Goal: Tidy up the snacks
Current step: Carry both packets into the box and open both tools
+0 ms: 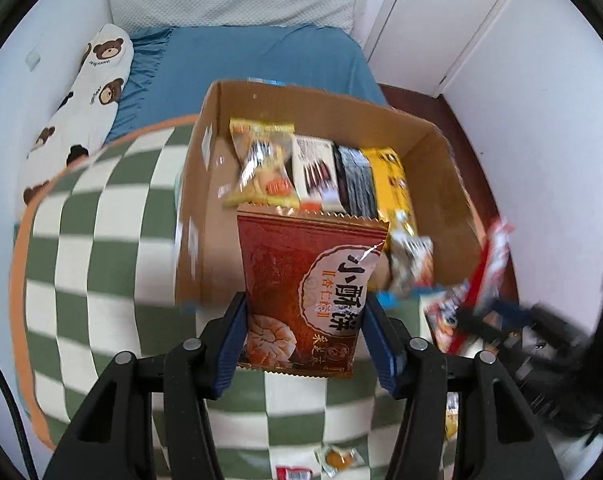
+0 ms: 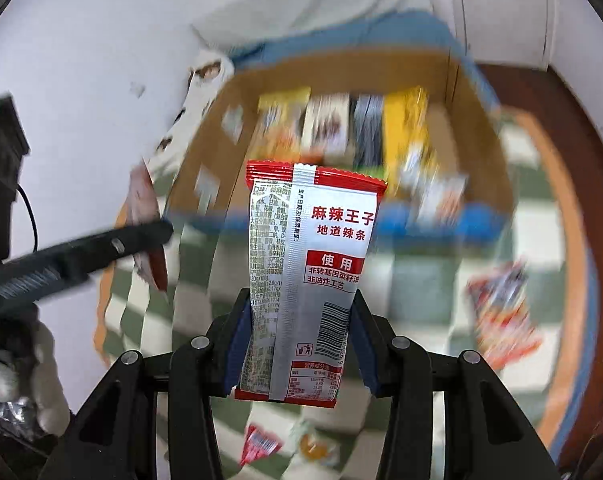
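My left gripper (image 1: 306, 316) is shut on a brown-red pastry packet (image 1: 309, 276), held upright above the near wall of a cardboard box (image 1: 205, 184). Several snack packs (image 1: 321, 168) stand in a row inside that box. In the right wrist view my right gripper (image 2: 301, 324) is shut on a silver and red spicy-strip packet (image 2: 305, 272), seen from its back, in front of the same cardboard box (image 2: 205, 152). The right gripper with its red packet (image 1: 481, 292) shows blurred at the right of the left wrist view. The left gripper's arm (image 2: 81, 256) crosses the left of the right wrist view.
The box sits on a green and white checked mat (image 1: 101, 260) with an orange rim, spread over a blue bed (image 1: 241, 60). Loose snacks lie on the mat: a small orange-filled packet (image 1: 339, 460), a red packet (image 2: 257, 446) and a red-blue one (image 2: 501, 316). White walls and a door (image 1: 421, 20) stand behind.
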Demonstrator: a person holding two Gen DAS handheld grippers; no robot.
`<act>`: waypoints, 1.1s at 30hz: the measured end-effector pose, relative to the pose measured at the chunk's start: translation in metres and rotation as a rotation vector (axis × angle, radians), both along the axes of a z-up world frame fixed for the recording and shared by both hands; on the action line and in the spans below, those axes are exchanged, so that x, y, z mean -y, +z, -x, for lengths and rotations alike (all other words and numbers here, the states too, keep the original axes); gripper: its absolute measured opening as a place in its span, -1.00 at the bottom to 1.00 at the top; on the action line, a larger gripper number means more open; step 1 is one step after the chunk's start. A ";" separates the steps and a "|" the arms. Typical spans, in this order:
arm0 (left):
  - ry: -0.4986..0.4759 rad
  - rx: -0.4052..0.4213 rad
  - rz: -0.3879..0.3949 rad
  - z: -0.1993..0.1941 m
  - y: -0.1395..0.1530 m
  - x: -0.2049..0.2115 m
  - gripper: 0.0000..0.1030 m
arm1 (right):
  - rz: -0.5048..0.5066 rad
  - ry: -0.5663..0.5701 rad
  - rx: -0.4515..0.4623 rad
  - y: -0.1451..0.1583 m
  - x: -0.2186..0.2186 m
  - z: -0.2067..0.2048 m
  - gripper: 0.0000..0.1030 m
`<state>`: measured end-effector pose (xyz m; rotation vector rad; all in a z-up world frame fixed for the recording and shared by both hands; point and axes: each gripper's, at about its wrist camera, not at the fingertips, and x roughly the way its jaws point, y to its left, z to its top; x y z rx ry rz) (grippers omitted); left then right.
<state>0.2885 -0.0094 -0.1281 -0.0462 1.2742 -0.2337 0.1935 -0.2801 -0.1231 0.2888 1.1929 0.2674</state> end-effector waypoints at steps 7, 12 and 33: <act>0.009 -0.090 -0.145 -0.086 -0.048 0.009 0.03 | 0.145 -0.043 -0.053 -0.025 0.012 -0.124 -0.06; -0.002 -0.131 -0.218 -0.117 -0.076 0.010 0.04 | 0.200 -0.037 -0.132 -0.067 0.022 -0.180 -0.06; 0.084 -0.079 -0.203 -0.124 -0.089 0.005 0.78 | 0.199 -0.096 -0.199 -0.125 0.012 -0.185 0.86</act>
